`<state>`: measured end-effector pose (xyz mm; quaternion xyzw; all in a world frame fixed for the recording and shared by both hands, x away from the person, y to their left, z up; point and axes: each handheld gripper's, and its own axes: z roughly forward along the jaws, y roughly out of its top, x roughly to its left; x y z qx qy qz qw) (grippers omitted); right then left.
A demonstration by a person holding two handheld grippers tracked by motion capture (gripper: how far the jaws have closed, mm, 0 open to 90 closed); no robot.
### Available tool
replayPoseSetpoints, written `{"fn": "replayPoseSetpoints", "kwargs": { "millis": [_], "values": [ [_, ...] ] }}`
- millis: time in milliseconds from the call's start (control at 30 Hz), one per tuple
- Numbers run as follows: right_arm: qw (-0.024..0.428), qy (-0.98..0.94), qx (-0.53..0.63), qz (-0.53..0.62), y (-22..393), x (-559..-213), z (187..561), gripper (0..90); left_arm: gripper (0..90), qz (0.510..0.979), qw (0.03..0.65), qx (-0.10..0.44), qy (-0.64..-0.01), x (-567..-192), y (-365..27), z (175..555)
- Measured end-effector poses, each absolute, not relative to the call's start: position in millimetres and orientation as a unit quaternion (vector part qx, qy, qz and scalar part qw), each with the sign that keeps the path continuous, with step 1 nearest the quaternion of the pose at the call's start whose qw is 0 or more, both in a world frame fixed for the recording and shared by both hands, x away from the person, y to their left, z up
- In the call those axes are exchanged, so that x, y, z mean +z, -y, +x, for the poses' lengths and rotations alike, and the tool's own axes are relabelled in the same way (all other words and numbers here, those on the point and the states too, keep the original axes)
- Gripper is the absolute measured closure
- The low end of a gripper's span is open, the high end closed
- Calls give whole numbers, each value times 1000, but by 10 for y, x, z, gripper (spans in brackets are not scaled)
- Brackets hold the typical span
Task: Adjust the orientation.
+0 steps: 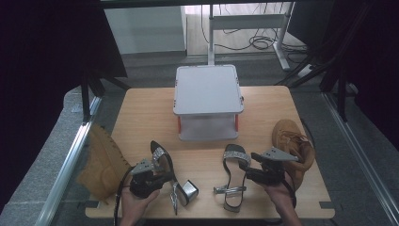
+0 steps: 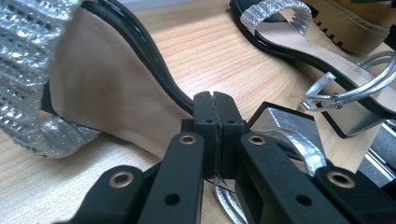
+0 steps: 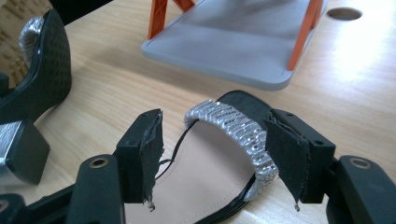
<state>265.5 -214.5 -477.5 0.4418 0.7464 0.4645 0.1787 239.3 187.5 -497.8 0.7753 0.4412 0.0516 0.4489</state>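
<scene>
On a wooden table (image 1: 141, 113) lie 2 silver-strapped heeled sandals. The left gripper (image 2: 215, 122) has its jaws clenched on the left sandal's (image 1: 162, 162) sole edge, tilting it. The right gripper (image 3: 212, 154) holds its jaws released, straddling the right sandal's (image 3: 210, 163) glittery toe strap without touching.

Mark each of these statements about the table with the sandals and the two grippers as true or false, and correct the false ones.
1. The left gripper has its jaws shut. True.
2. The right gripper is clamped on a brown boot. False: its jaws stand open around the front of the right sandal, whose silver strap lies between them.
3. The left sandal is tipped on its side. True.
4. The grey stand sits at the near edge of the table. False: it sits at the far edge, beyond both sandals.
5. Both sandals have silver straps. True.
</scene>
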Motion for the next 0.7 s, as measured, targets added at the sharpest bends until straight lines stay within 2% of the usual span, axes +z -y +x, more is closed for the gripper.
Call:
{"fn": "replayPoseSetpoints", "kwargs": {
  "millis": [367, 467, 567, 700],
  "values": [
    [187, -734, 473, 451, 2204, -4742, 2642, 388, 898, 774, 451, 57, -441, -4966, -1705, 2548],
    [187, -733, 473, 451, 2204, -4743, 2641, 387, 898, 793, 419, 54, -438, -5057, -1497, 2742],
    [189, -734, 473, 449, 2210, -4745, 2630, 387, 899, 786, 427, 51, -444, -5040, -1459, 2833],
    [187, -733, 472, 452, 2235, -4754, 2637, 389, 899, 789, 425, 54, -439, -4992, -1451, 2822]
  ]
}}
